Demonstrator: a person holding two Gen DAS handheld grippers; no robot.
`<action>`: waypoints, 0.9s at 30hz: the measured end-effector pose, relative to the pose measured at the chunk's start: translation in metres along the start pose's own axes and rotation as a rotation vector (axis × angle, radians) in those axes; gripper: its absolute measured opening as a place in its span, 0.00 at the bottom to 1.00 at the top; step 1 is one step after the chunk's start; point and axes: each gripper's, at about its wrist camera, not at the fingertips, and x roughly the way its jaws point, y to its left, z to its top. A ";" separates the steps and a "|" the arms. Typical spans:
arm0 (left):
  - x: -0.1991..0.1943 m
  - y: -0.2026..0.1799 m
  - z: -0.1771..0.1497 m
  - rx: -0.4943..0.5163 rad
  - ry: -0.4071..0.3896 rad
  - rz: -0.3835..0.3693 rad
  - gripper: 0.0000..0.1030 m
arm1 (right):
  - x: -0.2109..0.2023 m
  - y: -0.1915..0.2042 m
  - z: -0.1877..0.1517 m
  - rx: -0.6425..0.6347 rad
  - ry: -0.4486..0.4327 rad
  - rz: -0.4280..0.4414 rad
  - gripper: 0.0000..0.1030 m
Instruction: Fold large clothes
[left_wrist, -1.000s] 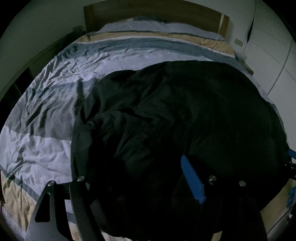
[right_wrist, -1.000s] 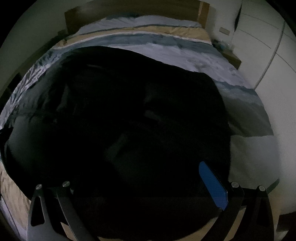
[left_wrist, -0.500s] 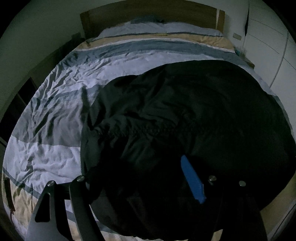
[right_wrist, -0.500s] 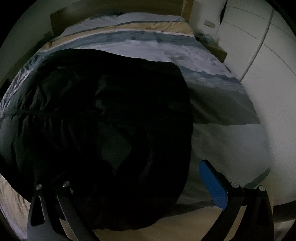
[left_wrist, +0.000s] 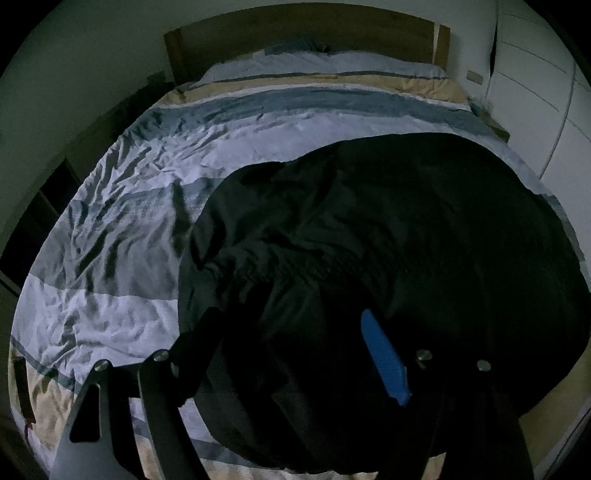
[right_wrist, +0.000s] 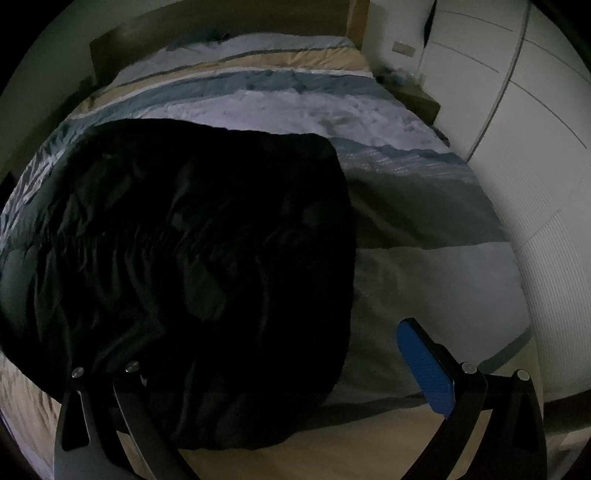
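Fingers of the left gripper (left_wrist: 288, 354) stand wide apart, with the black garment (left_wrist: 388, 236) filling the gap between them. Its blue-padded finger (left_wrist: 384, 362) lies over the dark cloth, and the other finger (left_wrist: 195, 343) sits at the garment's left edge, where cloth meets the striped bedcover (left_wrist: 122, 229). Whether either finger actually touches the fabric is too dark to tell; nothing is pinched between them.

Fingers of the right gripper (right_wrist: 280, 362) are likewise spread wide. Its blue-padded finger (right_wrist: 424, 369) hangs over bare bedcover (right_wrist: 424, 258), just beside the garment's right edge, while the opposite finger (right_wrist: 125, 391) is over the garment's (right_wrist: 192, 240) near hem. They grip nothing that can be seen.

From the left fingers, the garment spreads forward and to the right, covering the near right part of the bed, with wrinkled bedcover open to the left and ahead. From the right fingers, it lies ahead and to the left, its straight right edge running away from the blue pad. A gathered seam crosses its middle in both views. Beyond the garment, the bedcover's stripes lead to a wooden headboard (left_wrist: 303, 33), and white wardrobe doors (right_wrist: 517, 129) stand off to the right.
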 end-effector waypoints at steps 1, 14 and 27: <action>-0.001 0.000 0.000 0.001 -0.001 0.001 0.74 | -0.001 -0.001 0.001 0.000 -0.003 -0.001 1.00; -0.006 0.025 -0.002 -0.029 -0.018 -0.036 0.74 | -0.006 -0.012 0.003 0.025 -0.008 0.027 1.00; 0.024 0.128 -0.017 -0.249 0.085 -0.150 0.76 | 0.018 -0.034 0.016 0.109 0.046 0.214 1.00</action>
